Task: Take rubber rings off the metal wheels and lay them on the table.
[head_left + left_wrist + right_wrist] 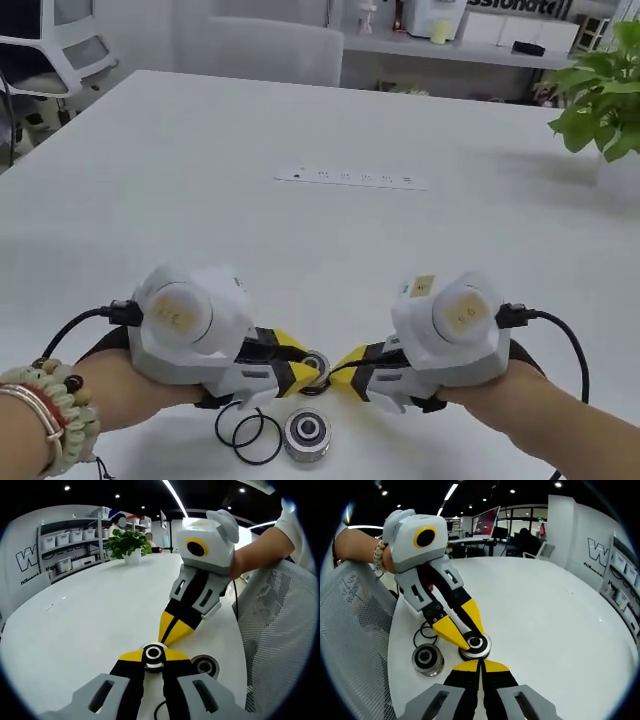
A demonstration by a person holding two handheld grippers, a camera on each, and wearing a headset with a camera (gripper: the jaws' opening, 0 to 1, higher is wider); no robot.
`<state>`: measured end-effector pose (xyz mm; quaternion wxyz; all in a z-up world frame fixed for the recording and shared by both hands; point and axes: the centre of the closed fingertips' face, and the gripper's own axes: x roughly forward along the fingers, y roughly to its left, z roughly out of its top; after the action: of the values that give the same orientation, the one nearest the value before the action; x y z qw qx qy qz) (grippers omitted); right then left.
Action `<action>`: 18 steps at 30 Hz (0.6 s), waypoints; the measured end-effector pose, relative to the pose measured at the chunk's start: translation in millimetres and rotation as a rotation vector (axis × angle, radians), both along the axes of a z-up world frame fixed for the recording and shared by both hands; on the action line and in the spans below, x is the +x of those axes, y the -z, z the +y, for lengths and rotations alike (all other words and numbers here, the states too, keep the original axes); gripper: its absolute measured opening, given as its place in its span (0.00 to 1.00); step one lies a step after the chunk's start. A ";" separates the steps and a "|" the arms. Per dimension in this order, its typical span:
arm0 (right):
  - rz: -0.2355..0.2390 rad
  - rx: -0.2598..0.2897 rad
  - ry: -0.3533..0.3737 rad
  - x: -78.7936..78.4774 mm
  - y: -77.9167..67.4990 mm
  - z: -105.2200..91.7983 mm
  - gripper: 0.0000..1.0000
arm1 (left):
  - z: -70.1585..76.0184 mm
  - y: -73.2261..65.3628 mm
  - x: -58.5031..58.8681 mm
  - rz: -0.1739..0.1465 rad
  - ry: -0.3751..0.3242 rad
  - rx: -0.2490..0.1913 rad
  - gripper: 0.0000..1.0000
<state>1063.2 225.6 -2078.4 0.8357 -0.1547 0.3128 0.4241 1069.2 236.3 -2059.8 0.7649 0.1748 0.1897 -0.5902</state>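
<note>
— How do the fingers stand?

— The left fingers (pixel 131 656) are clamped on a wheel (pixel 153 654), one pad on each side. The right fingers (pixel 470 666) are pressed together, their tips meeting that wheel's rim from the opposite side. Whether they pinch its ring cannot be told.

— And the task?

— Partly done, by the look of it. Two loose rings (pixel 247 430) lie overlapping on the counter (pixel 320 240) near the left fingers, so those are off. A second wheel (pixel 306 435) sits just beside them, and whether it still wears a ring cannot be told. The held wheel's ring likely remains to come off.
</note>
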 end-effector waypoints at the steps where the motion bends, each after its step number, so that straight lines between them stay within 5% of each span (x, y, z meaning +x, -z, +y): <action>1: 0.010 0.008 0.012 0.5 0.3 -0.6 0.00 | -0.1 0.0 0.0 0.000 0.000 0.000 0.08; 5: 0.084 0.056 0.101 2.1 1.1 -3.4 0.00 | -0.4 -0.1 -0.5 0.002 0.000 -0.001 0.07; 13: 0.331 0.290 0.359 4.9 0.1 -8.2 0.00 | -1.3 -0.2 -1.1 0.004 0.000 -0.004 0.07; 18: 0.390 0.349 0.417 4.5 -1.1 -10.8 0.00 | -3.0 -0.5 -2.8 0.003 0.007 -0.007 0.07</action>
<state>1067.7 214.8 -2077.3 0.8426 0.1423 0.4145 0.3129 1066.4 233.3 -2059.3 0.7631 0.1720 0.1883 -0.5939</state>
